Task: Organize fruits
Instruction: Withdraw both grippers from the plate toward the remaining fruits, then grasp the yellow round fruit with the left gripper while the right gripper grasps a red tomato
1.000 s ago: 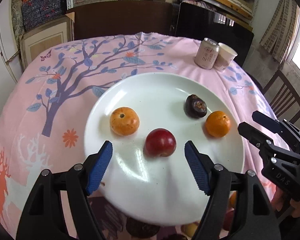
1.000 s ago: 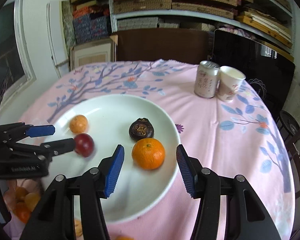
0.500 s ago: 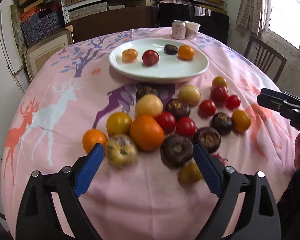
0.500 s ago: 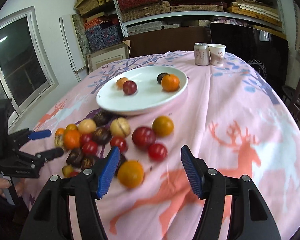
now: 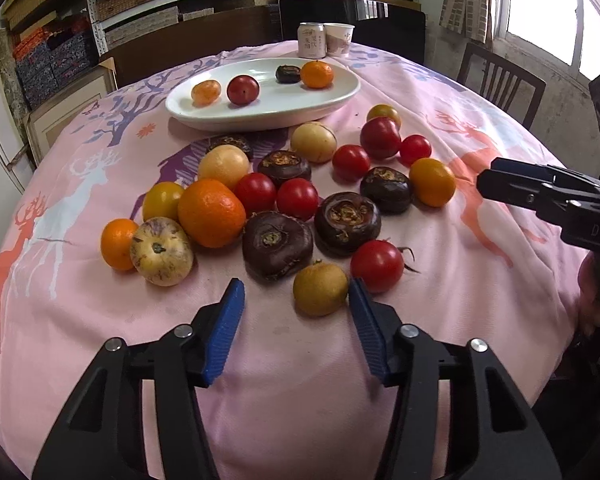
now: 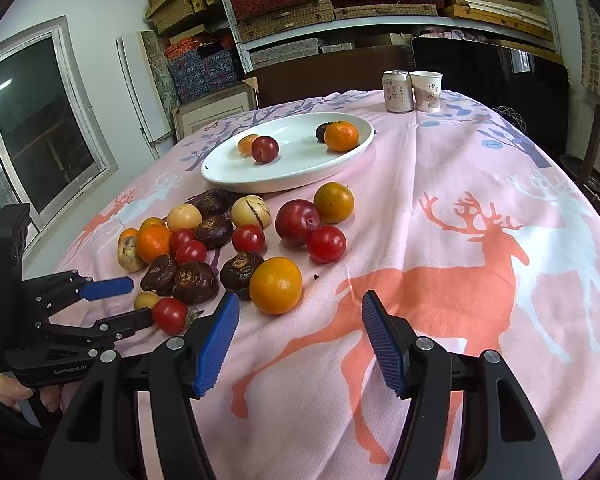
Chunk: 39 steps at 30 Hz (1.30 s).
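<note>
Only four fruits sit on the white plate (image 5: 260,114) upper centre (loads still piled mid-frame), left gripper (image 5: 296,320) closing around a small yellow fruit (image 5: 320,289), right gripper (image 6: 296,334) apart, empty.

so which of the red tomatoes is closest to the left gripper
The red tomato at the near edge of the pile, just beyond the left gripper and its right finger; the other red ones lie further back.
</note>
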{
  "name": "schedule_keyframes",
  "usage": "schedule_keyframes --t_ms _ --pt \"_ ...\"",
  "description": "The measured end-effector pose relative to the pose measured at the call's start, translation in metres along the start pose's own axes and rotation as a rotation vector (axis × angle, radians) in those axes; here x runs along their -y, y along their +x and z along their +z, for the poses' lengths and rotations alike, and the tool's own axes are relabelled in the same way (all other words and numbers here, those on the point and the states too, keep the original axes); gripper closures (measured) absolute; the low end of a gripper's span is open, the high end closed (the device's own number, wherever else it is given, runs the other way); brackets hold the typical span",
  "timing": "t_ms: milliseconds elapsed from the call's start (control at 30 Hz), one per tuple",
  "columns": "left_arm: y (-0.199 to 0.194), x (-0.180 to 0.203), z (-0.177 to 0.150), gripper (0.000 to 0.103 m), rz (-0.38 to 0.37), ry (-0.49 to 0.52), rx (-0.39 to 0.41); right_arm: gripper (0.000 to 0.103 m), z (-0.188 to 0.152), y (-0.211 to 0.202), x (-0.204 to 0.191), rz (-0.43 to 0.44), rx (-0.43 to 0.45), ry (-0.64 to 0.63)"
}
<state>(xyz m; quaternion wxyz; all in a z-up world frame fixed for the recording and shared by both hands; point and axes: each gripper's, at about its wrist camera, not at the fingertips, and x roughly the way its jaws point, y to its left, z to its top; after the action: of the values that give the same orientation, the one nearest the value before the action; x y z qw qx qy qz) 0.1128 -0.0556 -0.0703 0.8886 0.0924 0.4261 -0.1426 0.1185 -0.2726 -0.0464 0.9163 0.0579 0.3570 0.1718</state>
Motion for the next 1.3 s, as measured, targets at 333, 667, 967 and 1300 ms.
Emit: schedule_keyframes --t_ms 333,667,967,1300 --pt "0.012 0.002 0.002 0.051 -0.058 -0.043 0.01 0.039 -0.006 0.001 -0.004 -0.008 -0.003 -0.026" --pt "0.002 -0.002 -0.003 0.076 -0.088 -0.069 0.046 0.039 -0.009 -0.002 -0.021 0.024 -0.011 -0.072" --pt "-0.034 -0.028 -0.014 0.076 -0.043 -0.124 0.111 0.039 -0.008 0.025 -0.074 0.119 -0.128 -0.17" --pt "-0.037 -0.039 -0.026 0.076 -0.057 -0.149 0.102 0.051 0.0 0.057 -0.093 0.078 -0.223 -0.141"
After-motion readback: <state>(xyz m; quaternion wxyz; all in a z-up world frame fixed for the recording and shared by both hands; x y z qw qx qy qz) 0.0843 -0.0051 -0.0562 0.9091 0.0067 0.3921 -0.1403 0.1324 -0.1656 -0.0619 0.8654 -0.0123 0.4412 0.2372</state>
